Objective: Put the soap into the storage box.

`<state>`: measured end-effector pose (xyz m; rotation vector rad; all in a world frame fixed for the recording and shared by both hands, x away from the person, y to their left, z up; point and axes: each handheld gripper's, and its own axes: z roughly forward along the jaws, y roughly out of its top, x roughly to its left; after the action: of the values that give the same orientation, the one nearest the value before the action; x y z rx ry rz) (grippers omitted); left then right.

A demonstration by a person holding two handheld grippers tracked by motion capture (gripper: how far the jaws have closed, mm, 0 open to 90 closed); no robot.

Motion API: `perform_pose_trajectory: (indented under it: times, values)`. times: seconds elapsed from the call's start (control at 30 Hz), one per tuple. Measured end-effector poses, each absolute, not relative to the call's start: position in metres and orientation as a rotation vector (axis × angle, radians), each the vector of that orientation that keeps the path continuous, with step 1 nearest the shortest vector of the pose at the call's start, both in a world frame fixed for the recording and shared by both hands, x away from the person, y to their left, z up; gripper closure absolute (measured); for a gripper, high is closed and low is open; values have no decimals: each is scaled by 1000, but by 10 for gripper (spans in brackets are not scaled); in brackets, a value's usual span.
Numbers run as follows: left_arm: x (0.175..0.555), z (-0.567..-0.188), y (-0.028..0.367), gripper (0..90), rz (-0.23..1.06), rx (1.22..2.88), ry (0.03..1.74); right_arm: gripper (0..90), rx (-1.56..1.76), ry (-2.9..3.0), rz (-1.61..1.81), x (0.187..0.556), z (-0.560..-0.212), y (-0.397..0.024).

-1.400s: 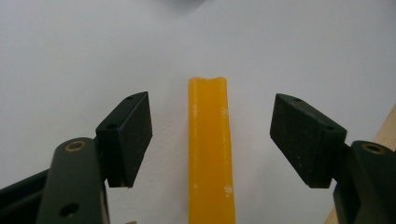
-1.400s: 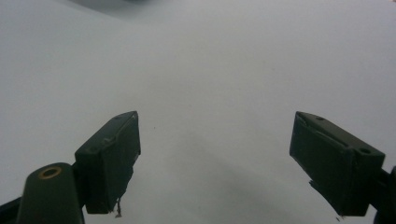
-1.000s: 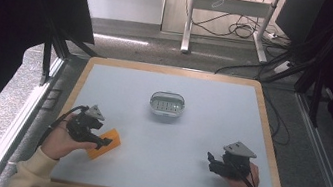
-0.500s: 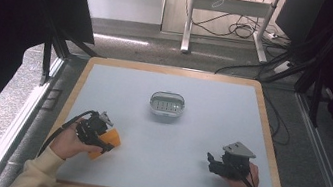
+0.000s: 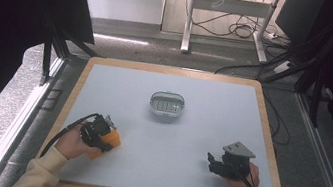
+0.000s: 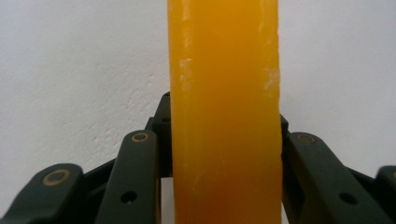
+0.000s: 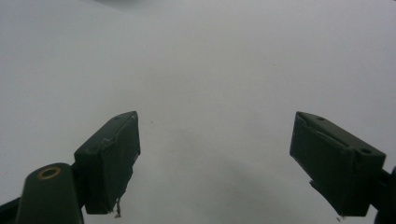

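- The worktop (image 5: 199,129) is pale grey with a wooden rim; beyond it are a dark floor, cables and a metal stand.
- An oval lidded container (image 5: 167,105) sits alone just past centre.
- At 8 o'clock, the left tongs (image 5: 108,138) have just closed and clamp an orange block (image 6: 225,112), squeezed on both sides.
- At 4 o'clock, the right tongs (image 7: 215,163) rest low, jaws apart, with only bare surface between them.
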<state>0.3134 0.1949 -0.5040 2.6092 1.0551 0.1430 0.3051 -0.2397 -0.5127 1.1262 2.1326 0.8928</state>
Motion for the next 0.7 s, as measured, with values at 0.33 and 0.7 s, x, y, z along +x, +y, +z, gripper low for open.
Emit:
perform_pose_trajectory:
  times: [0.33, 0.7]
  values:
    - [314, -500, 199, 618, 157, 2593, 1069, 164, 1124, 2131, 892, 305, -513, -240]
    - [309, -487, 206, 619, 170, 2545, 1055, 164, 1122, 2129, 888, 304, -512, -239]
